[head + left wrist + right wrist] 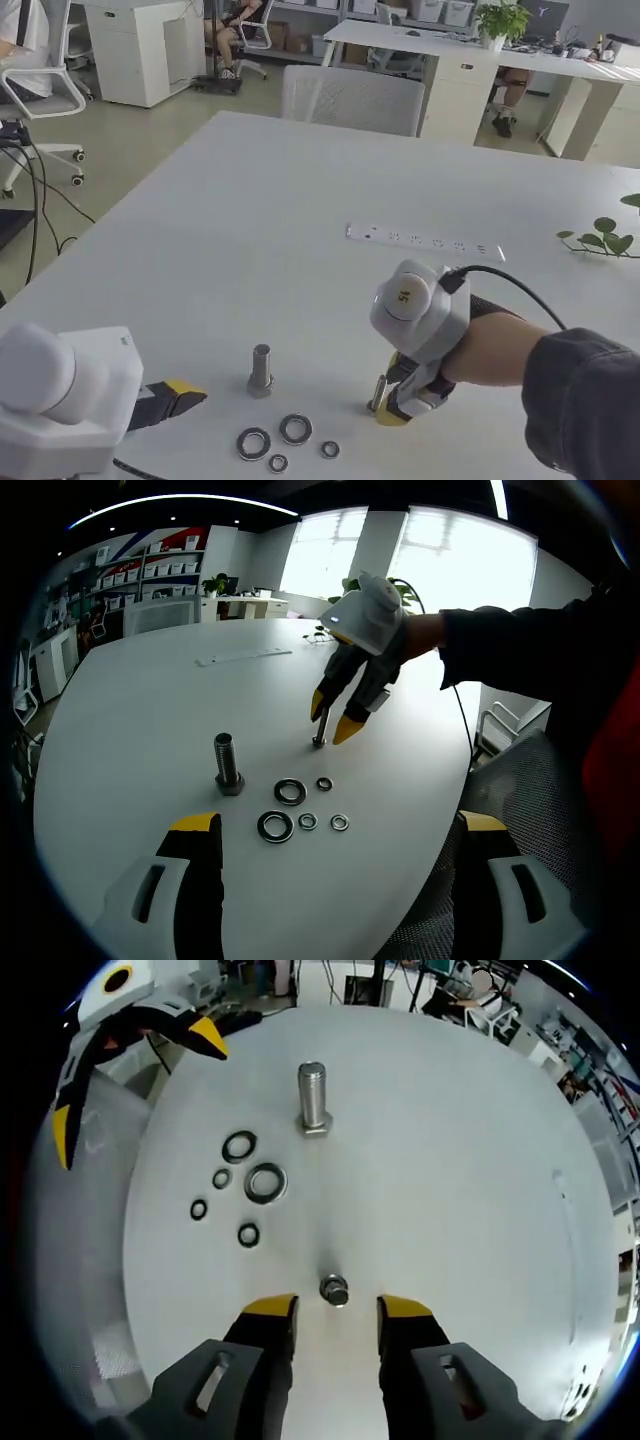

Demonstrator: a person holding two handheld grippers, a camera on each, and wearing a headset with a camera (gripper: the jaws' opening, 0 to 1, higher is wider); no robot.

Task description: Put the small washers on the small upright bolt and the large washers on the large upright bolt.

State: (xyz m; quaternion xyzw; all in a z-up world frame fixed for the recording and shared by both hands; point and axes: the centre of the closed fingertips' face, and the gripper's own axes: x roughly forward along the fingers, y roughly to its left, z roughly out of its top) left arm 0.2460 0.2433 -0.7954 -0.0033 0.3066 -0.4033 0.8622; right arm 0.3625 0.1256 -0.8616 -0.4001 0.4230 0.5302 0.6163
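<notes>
1. Left gripper [136, 1081], upper left of the right gripper view: jaws spread wide, empty.
2. Washers [254, 1184], left of centre, flat on the table [450, 1160] (two large, three small). They lie off to the left of the right jaws' line.
3. Large bolt [313, 1097], upper centre, axis upright.
4. Small bolt [334, 1289], upright, just ahead of the right gripper [337, 1310] and centred on its gap. Its jaws are part-open, holding nothing, and would probably have to swing left for a washer.

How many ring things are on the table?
5. Two large washers and three small washers lie clustered flat on the table beside the large bolt; none seems hidden.
</notes>
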